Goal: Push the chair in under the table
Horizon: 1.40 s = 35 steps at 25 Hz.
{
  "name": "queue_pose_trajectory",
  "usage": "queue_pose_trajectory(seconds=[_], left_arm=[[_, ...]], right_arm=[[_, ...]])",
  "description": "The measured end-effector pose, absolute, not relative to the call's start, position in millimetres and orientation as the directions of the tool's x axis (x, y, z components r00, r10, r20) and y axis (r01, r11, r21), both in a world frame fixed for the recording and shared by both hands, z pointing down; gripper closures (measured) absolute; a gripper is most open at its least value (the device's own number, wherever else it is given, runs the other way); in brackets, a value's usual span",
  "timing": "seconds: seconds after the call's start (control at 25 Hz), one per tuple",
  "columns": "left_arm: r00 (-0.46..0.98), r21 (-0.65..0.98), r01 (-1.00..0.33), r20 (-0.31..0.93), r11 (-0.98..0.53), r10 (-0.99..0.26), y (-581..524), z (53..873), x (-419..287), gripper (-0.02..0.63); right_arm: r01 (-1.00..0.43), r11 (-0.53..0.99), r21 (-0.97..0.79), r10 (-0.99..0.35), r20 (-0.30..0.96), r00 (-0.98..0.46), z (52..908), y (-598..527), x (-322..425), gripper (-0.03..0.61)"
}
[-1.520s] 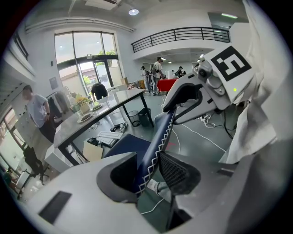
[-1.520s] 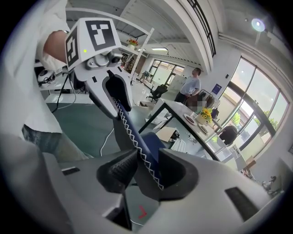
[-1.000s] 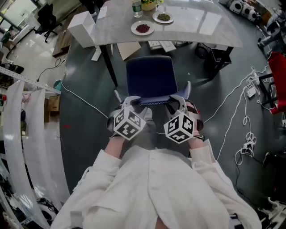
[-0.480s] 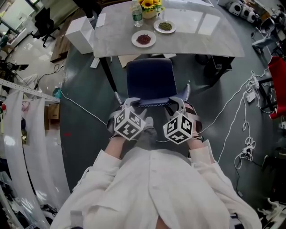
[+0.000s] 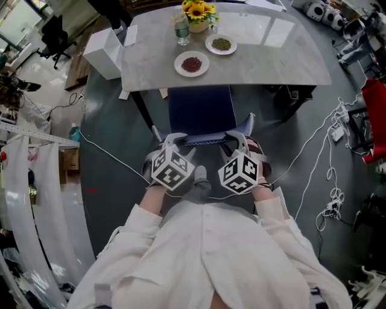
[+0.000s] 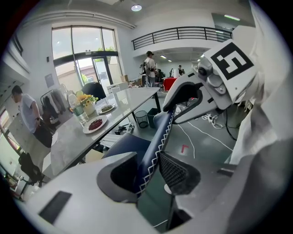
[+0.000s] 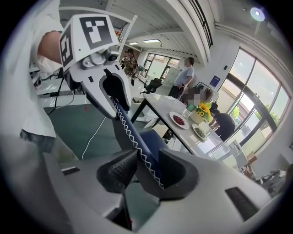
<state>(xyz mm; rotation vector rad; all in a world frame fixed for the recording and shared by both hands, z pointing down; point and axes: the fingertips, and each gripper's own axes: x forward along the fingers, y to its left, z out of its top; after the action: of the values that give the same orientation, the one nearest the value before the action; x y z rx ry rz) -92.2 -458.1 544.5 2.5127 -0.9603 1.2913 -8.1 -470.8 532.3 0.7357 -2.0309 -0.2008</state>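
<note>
A dark blue chair (image 5: 202, 111) stands in front of the grey table (image 5: 271, 57), the front of its seat under the table's near edge. Its backrest's top edge (image 5: 205, 140), trimmed with white zigzag stitching, runs between my two grippers. My left gripper (image 5: 170, 141) is shut on the left end of that edge and my right gripper (image 5: 236, 139) on the right end. In the left gripper view the stitched edge (image 6: 158, 137) passes between the jaws of the left gripper (image 6: 149, 167). The right gripper (image 7: 146, 167) clamps the same backrest edge (image 7: 132, 137).
On the table stand a plate of red bits (image 5: 192, 63), a plate of green bits (image 5: 221, 43), a bottle (image 5: 181, 29) and sunflowers (image 5: 198, 11). A black table leg (image 5: 142, 111) flanks the chair's left. White cables (image 5: 329, 151) trail over the floor at right; a white box (image 5: 102, 51) sits left.
The chair and both grippers have moved toward the table together. The seat's front edge has slid under the tabletop. Both grips on the backrest are unchanged.
</note>
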Motion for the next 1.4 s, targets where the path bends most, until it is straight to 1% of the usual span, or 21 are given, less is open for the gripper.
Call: queue_pose_trajectory(seconds=[0.24, 0.4, 0.64, 0.92, 1.4], left_arm=[[0.435, -0.136, -0.583, 0.78, -0.801, -0.449, -484, 545, -99, 0.459], [0.439, -0.135, -0.555, 0.791, -0.821, -0.427, -495, 544, -104, 0.437], [0.415, -0.146, -0.593, 0.788, -0.792, -0.456, -520, 543, -114, 0.434], [0.421, -0.146, -0.572, 0.792, -0.807, -0.442, -545, 543, -118, 0.433], [0.417, -0.144, -0.592, 0.787, -0.793, -0.455, -585, 546, -133, 0.434]], right_arm=[[-0.429, 0.808, 0.404, -0.568, 0.728, -0.384, 532, -496, -15, 0.436], [-0.43, 0.81, 0.398, -0.565, 0.727, -0.391, 532, -504, -20, 0.436], [-0.44, 0.801, 0.405, -0.577, 0.719, -0.388, 531, -528, -28, 0.436], [-0.449, 0.798, 0.403, -0.578, 0.723, -0.378, 532, -553, -32, 0.436], [-0.46, 0.786, 0.413, -0.593, 0.713, -0.373, 534, -592, -47, 0.435]])
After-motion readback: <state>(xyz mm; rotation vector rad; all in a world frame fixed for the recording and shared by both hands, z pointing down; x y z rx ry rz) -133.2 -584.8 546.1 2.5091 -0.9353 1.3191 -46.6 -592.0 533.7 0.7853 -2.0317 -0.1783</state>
